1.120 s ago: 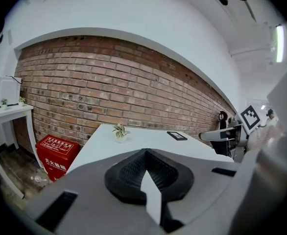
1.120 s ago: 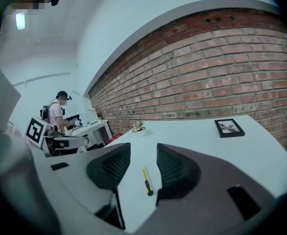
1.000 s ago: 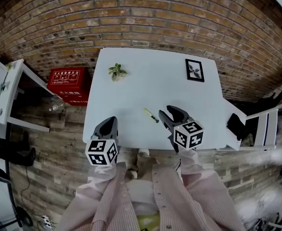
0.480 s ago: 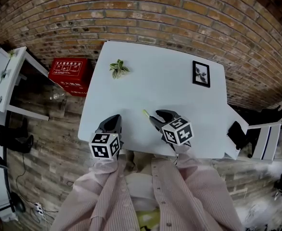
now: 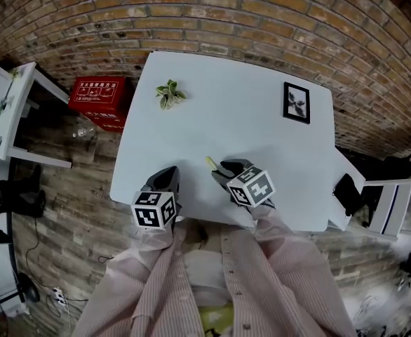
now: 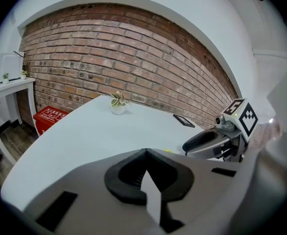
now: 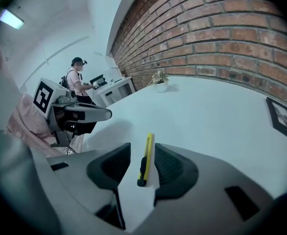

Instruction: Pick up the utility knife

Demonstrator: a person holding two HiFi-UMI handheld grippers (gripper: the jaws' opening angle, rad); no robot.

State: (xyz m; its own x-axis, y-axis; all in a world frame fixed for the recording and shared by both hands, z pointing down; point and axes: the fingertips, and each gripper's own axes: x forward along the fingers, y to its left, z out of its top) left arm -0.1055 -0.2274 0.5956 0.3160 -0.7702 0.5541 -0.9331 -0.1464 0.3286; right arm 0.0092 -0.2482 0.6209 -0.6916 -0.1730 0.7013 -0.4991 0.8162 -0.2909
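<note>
The utility knife (image 7: 145,160) is slim and yellow with a black slider, and it lies flat on the white table (image 5: 247,128) near the front edge. My right gripper (image 7: 142,147) is open, its two jaws set down on either side of the knife, which sits closer to the right jaw. In the head view only the knife's far tip (image 5: 210,163) shows in front of the right gripper (image 5: 223,168). The left gripper (image 5: 165,177) hovers at the table's front left edge, shut and holding nothing (image 6: 146,153).
A small potted plant (image 5: 168,94) stands at the table's back left and a black picture frame (image 5: 297,102) lies at the back right. A red box (image 5: 100,95) and a white side table (image 5: 9,111) are on the floor to the left. A person (image 7: 77,80) stands far off.
My right gripper has moved left and forward over the knife, so its jaws now straddle it. The left gripper has hardly moved.
</note>
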